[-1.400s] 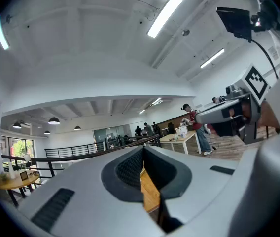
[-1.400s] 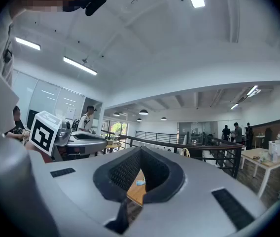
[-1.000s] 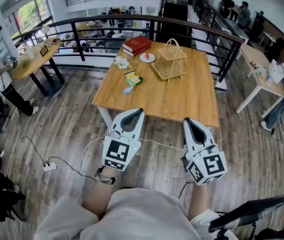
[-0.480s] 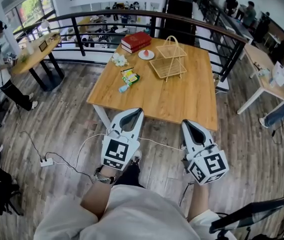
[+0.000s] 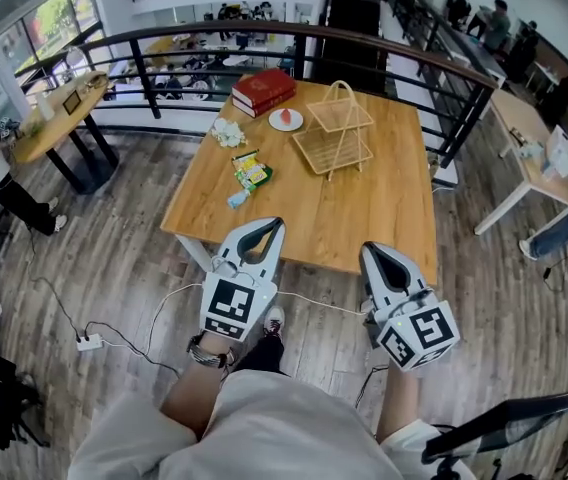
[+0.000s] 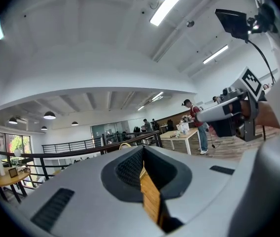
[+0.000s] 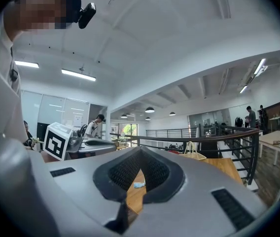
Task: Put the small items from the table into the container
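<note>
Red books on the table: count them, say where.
2: upper book stacked on lower book at the table's far left corner, near the plate; a thinner one could be hidden.

The small white cluster [image 5: 228,132] beside the red books [image 5: 263,90] is too small to identify.

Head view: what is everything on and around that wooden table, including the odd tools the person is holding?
table: one, light wood, centre
stack of books: one, red, table's far left corner
plate: one, white with something red on it, beside the books
wire basket: one, pale gold, two tiers, far middle of table
white bundle: one, white, table's left edge
packet: one, green and yellow, left part of table
small wrapper: one, pale blue, just nearer than the packet
railing: one, black, behind table
power strip: one, white, floor at left
left gripper: one, grey-white, shut, empty
right gripper: one, grey-white, shut, empty
</note>
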Demonstrator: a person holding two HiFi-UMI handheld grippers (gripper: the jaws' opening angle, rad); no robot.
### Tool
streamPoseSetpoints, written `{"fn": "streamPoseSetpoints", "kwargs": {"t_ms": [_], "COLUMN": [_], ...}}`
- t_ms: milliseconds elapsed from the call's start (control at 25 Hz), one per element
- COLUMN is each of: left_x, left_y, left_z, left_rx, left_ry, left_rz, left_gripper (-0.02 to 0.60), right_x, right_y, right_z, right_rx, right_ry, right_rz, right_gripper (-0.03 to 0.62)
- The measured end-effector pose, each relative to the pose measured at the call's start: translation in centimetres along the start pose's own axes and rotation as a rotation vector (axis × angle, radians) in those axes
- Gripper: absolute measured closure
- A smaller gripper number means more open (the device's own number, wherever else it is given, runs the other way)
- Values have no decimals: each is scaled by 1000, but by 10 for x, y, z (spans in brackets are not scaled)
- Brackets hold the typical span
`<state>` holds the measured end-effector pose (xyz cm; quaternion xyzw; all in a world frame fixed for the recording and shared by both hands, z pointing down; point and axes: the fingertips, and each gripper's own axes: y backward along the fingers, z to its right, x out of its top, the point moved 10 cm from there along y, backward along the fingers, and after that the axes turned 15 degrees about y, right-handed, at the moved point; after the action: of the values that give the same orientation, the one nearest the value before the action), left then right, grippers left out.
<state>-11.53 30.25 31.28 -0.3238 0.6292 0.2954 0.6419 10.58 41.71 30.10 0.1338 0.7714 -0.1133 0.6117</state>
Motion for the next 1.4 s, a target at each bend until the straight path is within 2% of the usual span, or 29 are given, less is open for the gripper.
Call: {"fn": "streamPoseSetpoints", "kwargs": {"t_ms": [440,920,1400], "left_x": [6,5,-3], "left_y": [-109,-177,-233], "left_z": [-81,-147,-192], "left_rx": [-33,-44,-70], "left_ry": [6,23,22], "left_rz": [-25,-43,-52], "left_gripper": [574,574,574], "right_x": [-4,-14,-35], "right_y": [-107,-188,-251], "right_z": [67,110,143], "right_rx": [-37,-49,-53], "right_ry": [37,11,-14], "right_rz": [3,0,-57], "right_gripper": [579,579,579]}}
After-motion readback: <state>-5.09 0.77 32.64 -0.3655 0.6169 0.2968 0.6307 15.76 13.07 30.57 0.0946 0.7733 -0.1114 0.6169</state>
